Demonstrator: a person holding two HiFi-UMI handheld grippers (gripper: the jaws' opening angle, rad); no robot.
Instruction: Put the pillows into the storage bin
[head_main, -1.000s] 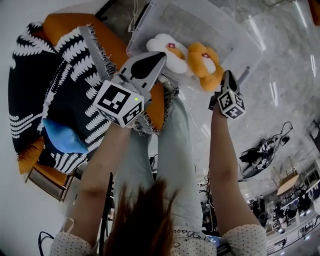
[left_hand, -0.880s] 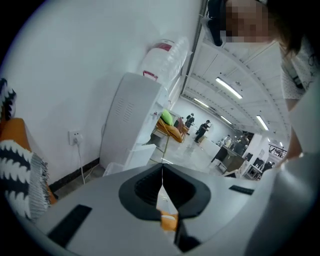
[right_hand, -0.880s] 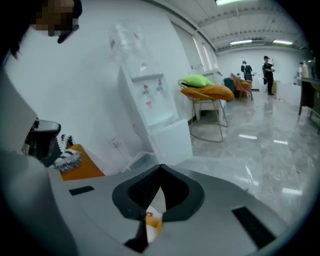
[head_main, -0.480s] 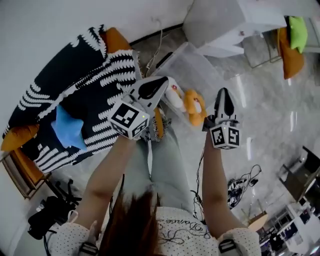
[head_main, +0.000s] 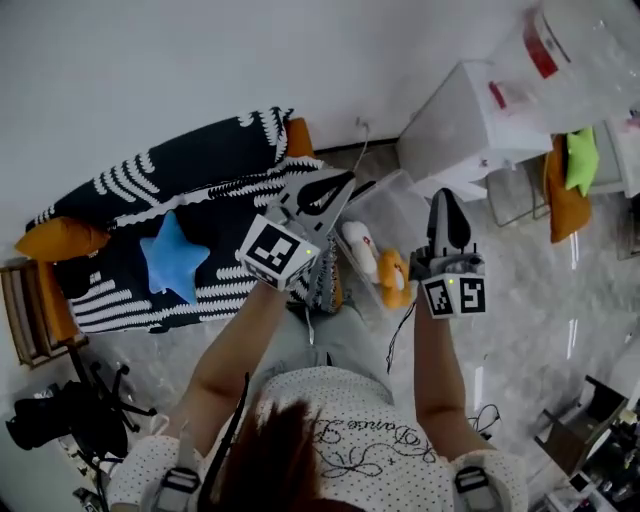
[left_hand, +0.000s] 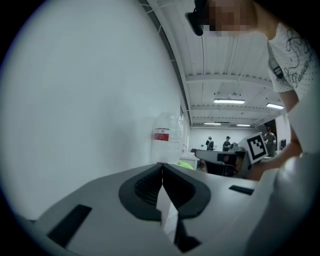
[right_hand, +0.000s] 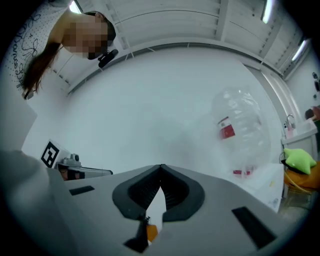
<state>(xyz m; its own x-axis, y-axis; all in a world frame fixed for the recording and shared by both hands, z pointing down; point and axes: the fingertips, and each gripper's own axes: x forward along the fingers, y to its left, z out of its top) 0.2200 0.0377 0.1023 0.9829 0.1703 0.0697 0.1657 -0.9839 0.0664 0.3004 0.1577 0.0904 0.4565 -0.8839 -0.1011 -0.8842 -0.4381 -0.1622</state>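
A clear storage bin (head_main: 392, 208) stands on the floor beside the sofa. A white plush pillow (head_main: 357, 245) and an orange plush pillow (head_main: 394, 276) lie at its near end. On the sofa's black-and-white blanket (head_main: 150, 190) rests a blue star pillow (head_main: 172, 256), with an orange pillow (head_main: 60, 238) at the sofa's left end. My left gripper (head_main: 343, 178) (left_hand: 161, 167) and right gripper (head_main: 446, 193) (right_hand: 161, 167) are held high above the bin. Both point level at the white wall, shut, with nothing between the jaws.
A white cabinet (head_main: 462, 125) stands behind the bin, with a clear water jug (head_main: 580, 45) (right_hand: 237, 122) beside it. A chair with orange and green cushions (head_main: 572, 172) is at the right. A black camera on a tripod (head_main: 55, 420) stands at lower left.
Both grippers have risen far above the bin and levelled out toward the wall. The two plush pillows stay in the bin. Sofa and bin look smaller and farther below.
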